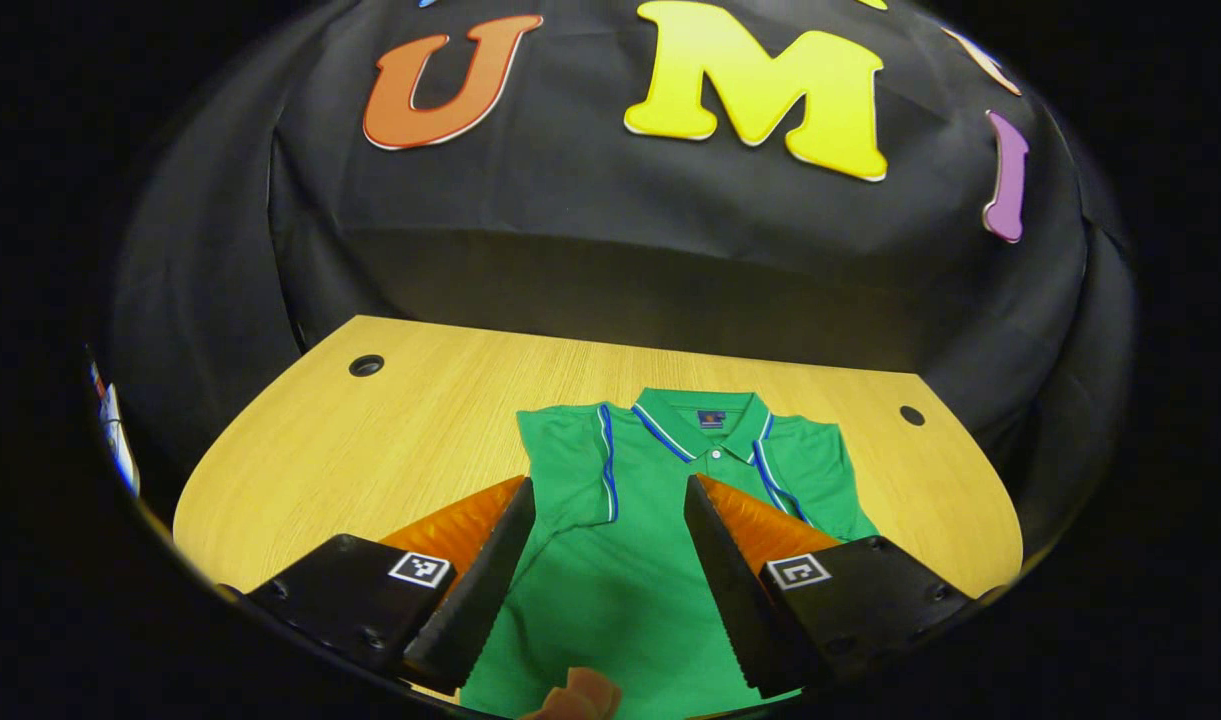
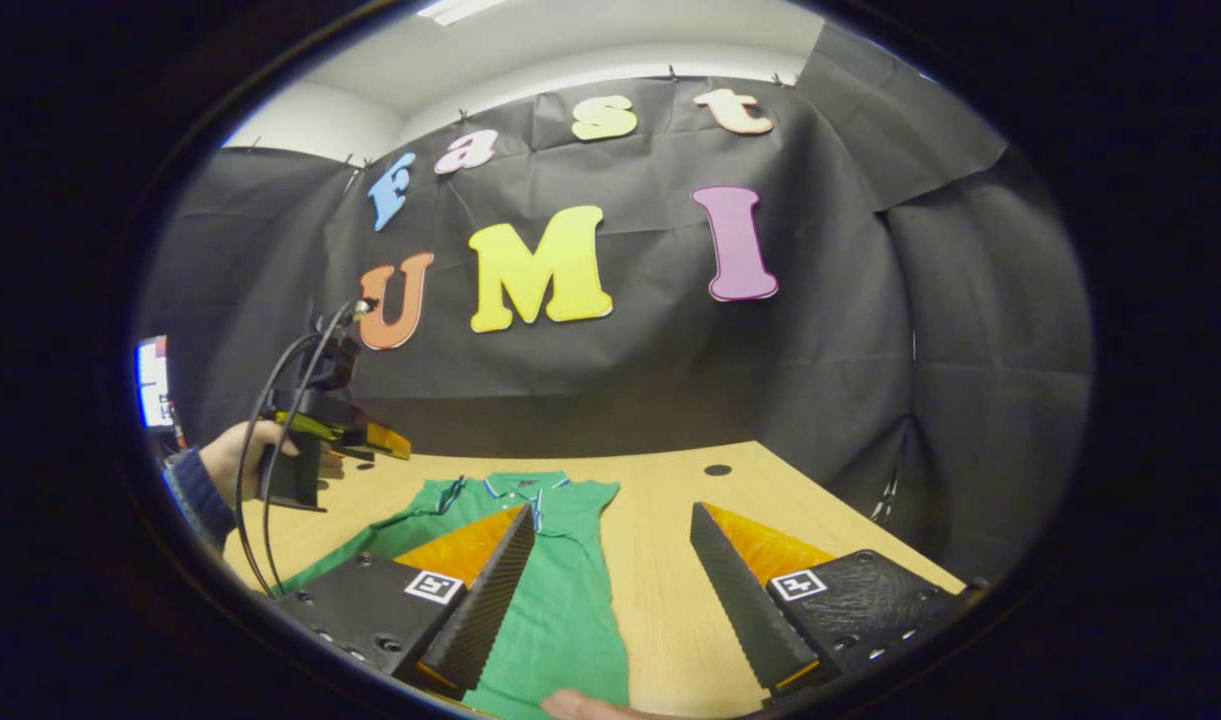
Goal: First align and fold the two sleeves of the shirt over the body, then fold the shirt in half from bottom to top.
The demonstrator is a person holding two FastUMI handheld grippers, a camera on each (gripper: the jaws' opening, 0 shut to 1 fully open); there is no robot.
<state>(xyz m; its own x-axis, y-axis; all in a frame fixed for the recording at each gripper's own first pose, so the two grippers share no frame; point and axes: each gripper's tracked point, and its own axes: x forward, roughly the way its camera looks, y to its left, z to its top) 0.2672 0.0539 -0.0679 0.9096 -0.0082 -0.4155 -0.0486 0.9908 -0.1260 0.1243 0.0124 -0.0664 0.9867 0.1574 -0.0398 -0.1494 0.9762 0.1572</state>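
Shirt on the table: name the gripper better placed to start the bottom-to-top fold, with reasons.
Left, probably. The left gripper is open with the green shirt centred between its fingers. The right gripper is open too, but mostly over bare table beside the shirt's edge.

surface: wooden table (image 1: pixel 390 450) | on it: green shirt (image 1: pixel 610 560), lying flat, collar far side

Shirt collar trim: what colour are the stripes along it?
Blue and white stripes edge the green shirt's collar, clearest in the left gripper view.
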